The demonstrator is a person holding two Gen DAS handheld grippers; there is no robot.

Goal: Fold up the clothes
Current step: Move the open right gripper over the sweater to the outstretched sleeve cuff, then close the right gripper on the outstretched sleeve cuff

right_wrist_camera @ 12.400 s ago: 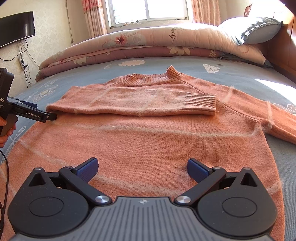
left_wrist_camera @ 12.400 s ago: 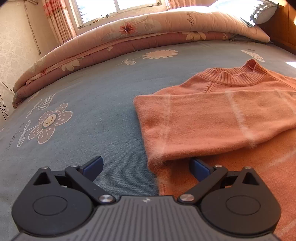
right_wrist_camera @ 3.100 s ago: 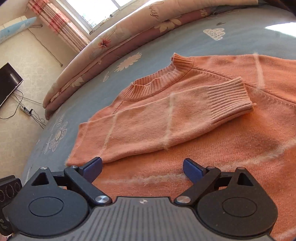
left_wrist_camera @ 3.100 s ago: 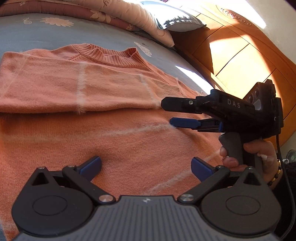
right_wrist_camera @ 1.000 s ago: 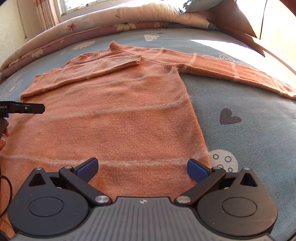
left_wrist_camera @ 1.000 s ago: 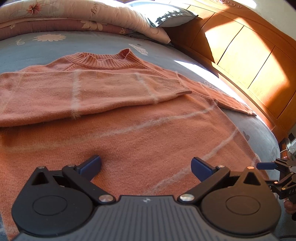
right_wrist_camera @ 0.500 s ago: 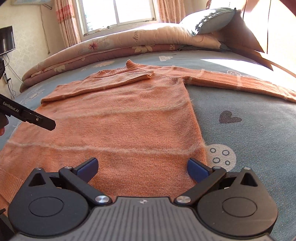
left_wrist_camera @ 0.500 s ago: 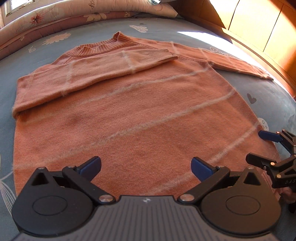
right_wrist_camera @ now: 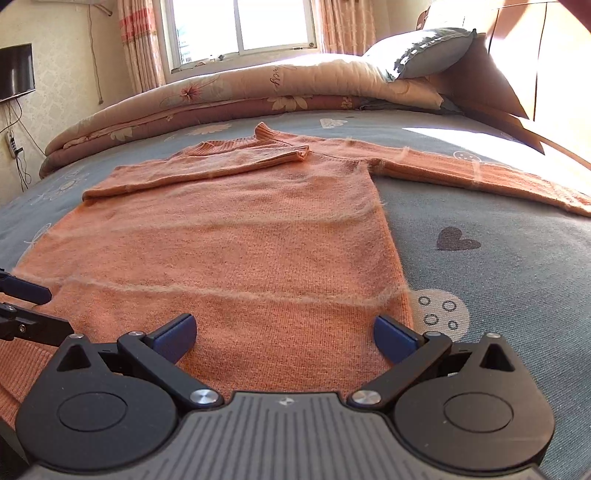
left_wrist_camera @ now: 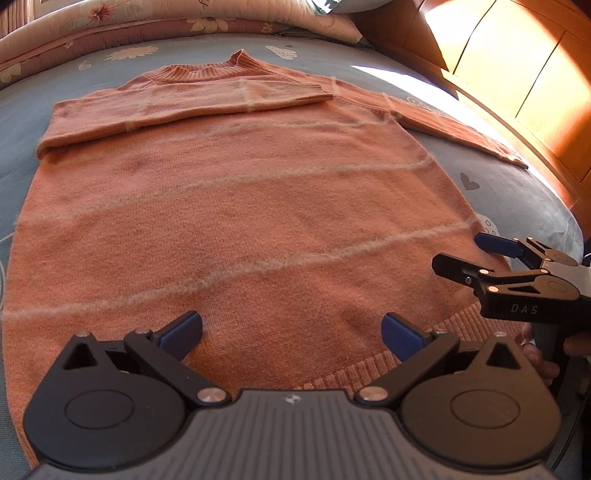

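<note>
With both grippers' jaws spread above the fuzzy orange knit sweater (left_wrist_camera: 258, 206), pinch its ribbed hem (left_wrist_camera: 417, 354) corners evenly before folding toward the collar (left_wrist_camera: 203, 70).

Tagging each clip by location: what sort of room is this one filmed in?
Most likely a home bedroom. An orange sweater lies on a bed sheet printed with hearts and flowers, with a folded quilt and a pillow behind it, under a curtained window.
</note>
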